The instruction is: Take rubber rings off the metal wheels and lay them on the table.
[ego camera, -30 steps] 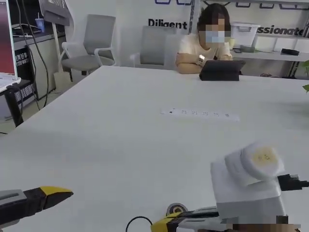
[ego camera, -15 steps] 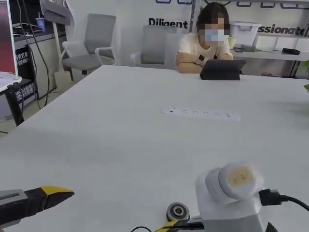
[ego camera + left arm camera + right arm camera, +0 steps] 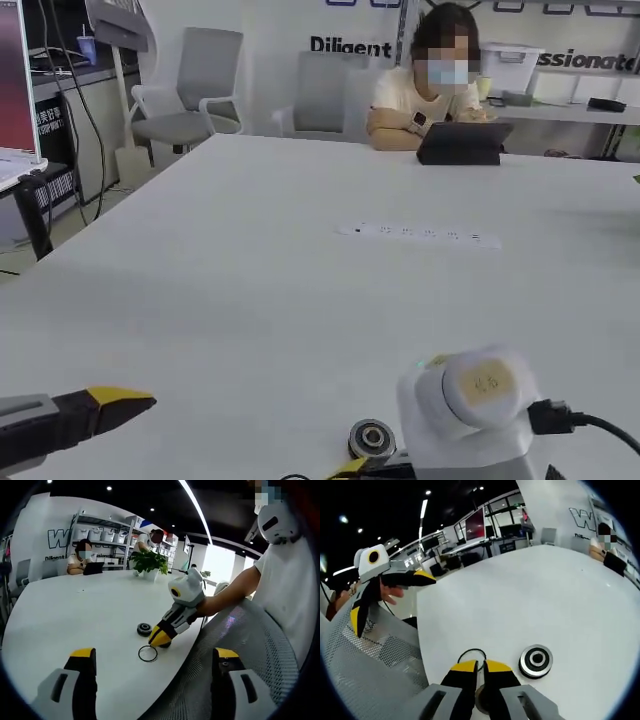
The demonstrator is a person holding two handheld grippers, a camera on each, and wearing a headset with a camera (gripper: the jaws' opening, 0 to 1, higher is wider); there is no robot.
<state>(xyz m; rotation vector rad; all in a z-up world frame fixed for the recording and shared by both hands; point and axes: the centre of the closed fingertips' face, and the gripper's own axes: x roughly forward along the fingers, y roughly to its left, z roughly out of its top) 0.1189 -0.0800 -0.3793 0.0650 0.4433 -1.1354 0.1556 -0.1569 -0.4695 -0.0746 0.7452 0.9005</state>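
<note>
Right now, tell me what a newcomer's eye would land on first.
The right gripper, jaws close together, sits at the near edge of the white table, just behind a loose black rubber ring lying flat. To its right in the right gripper view rests a metal wheel.

The tabletop is plain white. On the tabletop, the metal wheel is black with a silvery centre, and the thin rubber ring is black. The left gripper and right gripper both have black jaws tipped in yellow on pale grey-white bodies. A second metal wheel, between the right jaws, looks dull grey. Beyond the tabletop stand grey chairs.
</note>
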